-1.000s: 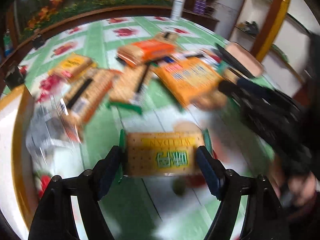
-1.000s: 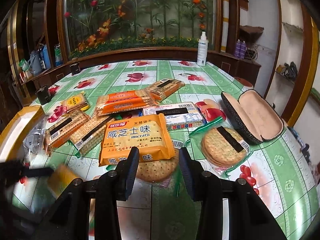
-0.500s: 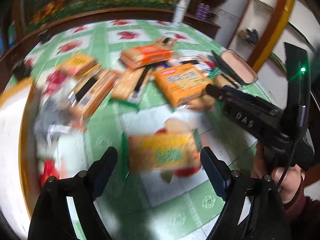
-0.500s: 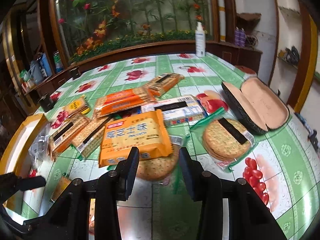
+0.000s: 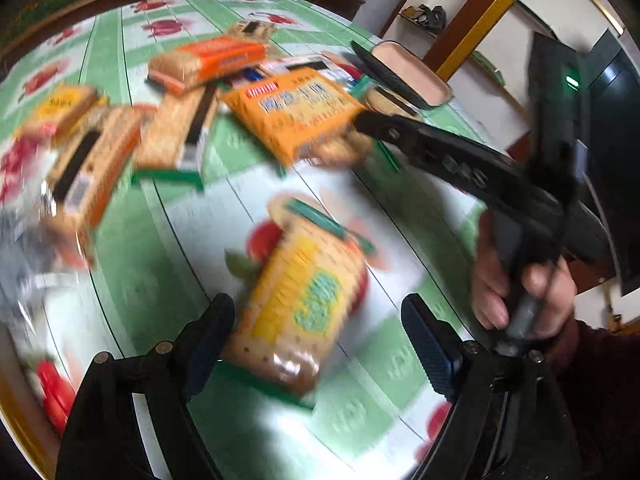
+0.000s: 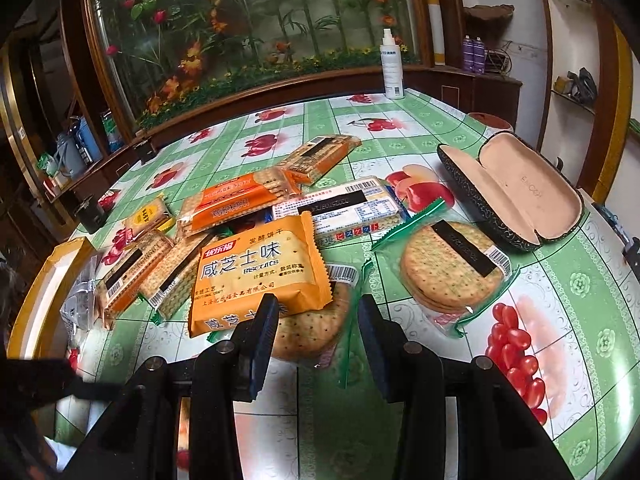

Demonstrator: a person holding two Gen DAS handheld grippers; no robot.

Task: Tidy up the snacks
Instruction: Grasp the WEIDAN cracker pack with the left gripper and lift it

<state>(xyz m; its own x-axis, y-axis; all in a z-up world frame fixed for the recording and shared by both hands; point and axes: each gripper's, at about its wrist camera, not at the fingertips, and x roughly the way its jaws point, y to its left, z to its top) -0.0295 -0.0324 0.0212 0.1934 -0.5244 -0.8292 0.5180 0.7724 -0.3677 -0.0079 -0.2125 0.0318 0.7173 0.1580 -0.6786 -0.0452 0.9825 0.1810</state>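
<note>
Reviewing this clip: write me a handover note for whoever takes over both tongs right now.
Left tongs: open, empty; a yellow cracker pack lies loose on the tablecloth between the fingers, blurred.
Right tongs: open, empty, poised over a round cracker pack half under the orange biscuit bag.
The other snacks sit in a loose pile mid-table; a second round cracker pack lies beside the open glasses case.
Done: nothing visibly sorted. Left: group all packs.
</note>
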